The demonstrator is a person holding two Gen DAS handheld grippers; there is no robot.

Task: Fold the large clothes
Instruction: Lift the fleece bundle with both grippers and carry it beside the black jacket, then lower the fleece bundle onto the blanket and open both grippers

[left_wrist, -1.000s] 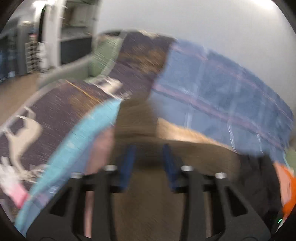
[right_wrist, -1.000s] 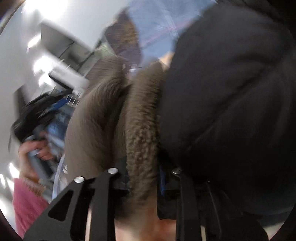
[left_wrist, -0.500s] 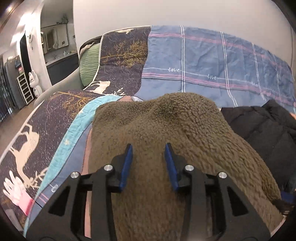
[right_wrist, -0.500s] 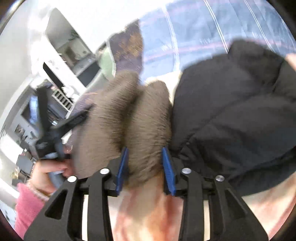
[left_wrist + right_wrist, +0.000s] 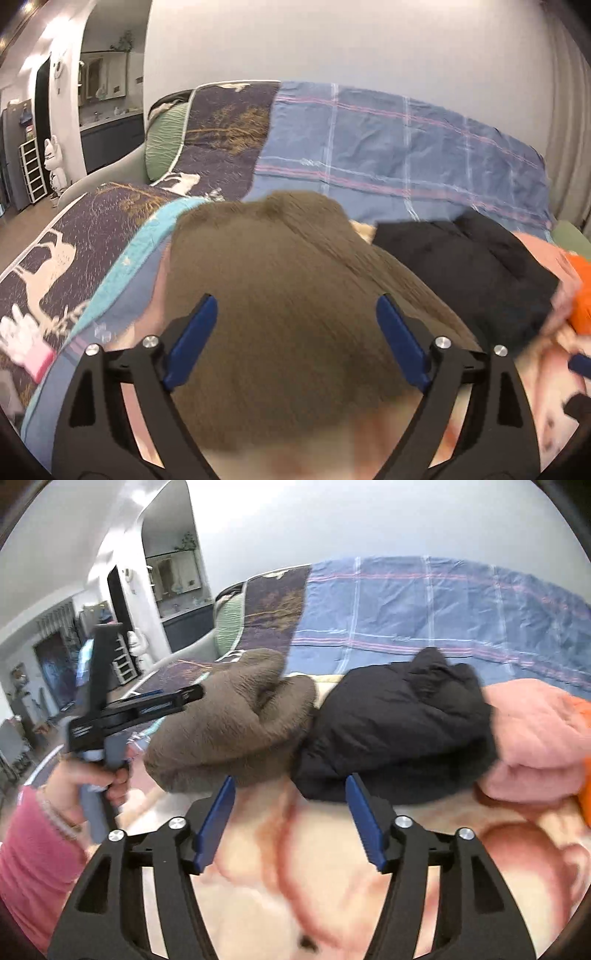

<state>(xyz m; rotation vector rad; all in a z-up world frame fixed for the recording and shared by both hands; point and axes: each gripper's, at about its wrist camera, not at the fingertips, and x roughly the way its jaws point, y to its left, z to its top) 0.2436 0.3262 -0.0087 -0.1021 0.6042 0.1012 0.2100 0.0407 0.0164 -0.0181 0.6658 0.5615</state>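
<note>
A folded brown fleece garment (image 5: pixel 280 295) lies on the bed, just left of a folded black puffy jacket (image 5: pixel 461 266). My left gripper (image 5: pixel 295 299) hovers over the fleece with its jaws opening wide; the fleece shows between the blue pads (image 5: pixel 192 339), which do not press on it. In the right wrist view the fleece (image 5: pixel 236 731) and the jacket (image 5: pixel 399 731) sit side by side. My right gripper (image 5: pixel 291 779) stands just in front of them, jaws opening, nothing between them. The left gripper (image 5: pixel 184 696), held by a hand in a pink sleeve, points at the fleece.
A folded pink garment (image 5: pixel 535 738) with something orange (image 5: pixel 585 720) lies right of the jacket. The bed has a peach patterned blanket (image 5: pixel 332 886), a blue plaid sheet (image 5: pixel 406 147) and a dark deer quilt (image 5: pixel 74 240). A green pillow (image 5: pixel 162 136) and a white glove (image 5: pixel 26 339) lie at left.
Both grippers have let go of the brown fleece, opened wide and drawn back from it. The fleece now rests folded beside the black jacket.
</note>
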